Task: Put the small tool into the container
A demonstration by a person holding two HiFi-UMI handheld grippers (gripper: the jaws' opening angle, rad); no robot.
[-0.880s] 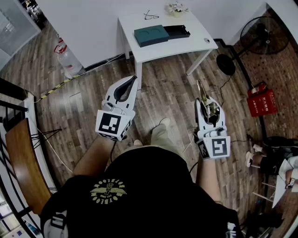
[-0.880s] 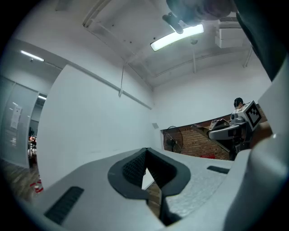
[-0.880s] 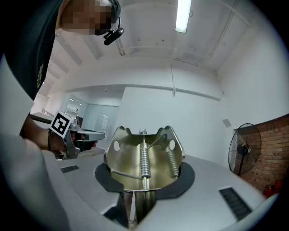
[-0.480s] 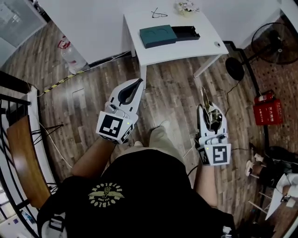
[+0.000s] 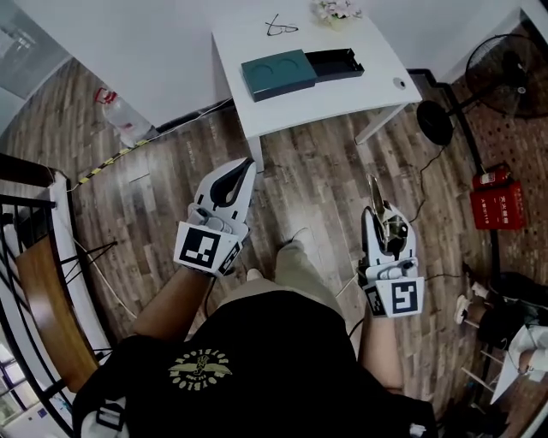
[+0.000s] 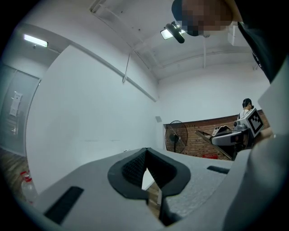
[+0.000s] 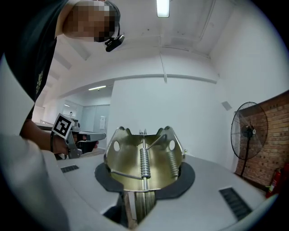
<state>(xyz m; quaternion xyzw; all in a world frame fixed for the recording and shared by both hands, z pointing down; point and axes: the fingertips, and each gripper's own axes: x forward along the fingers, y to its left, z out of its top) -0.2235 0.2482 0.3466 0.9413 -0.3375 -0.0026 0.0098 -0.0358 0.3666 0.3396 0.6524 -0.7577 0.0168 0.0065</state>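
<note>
A brass spring-clamp tool sits in my right gripper, whose jaws are shut on its handle, held level over the wooden floor. My left gripper is held level at the left with its jaw tips touching and nothing between them. Ahead stands a white table. On it lie an open black tray and, touching its left end, a teal box. Both grippers are well short of the table.
Glasses, a flower bunch and a small white knob also lie on the table. A standing fan and red box are at the right, a water bottle at the left, a railing further left.
The head view has swayed a little. Both grippers keep their pose before the body, and the brass tool stays in the right jaws.
</note>
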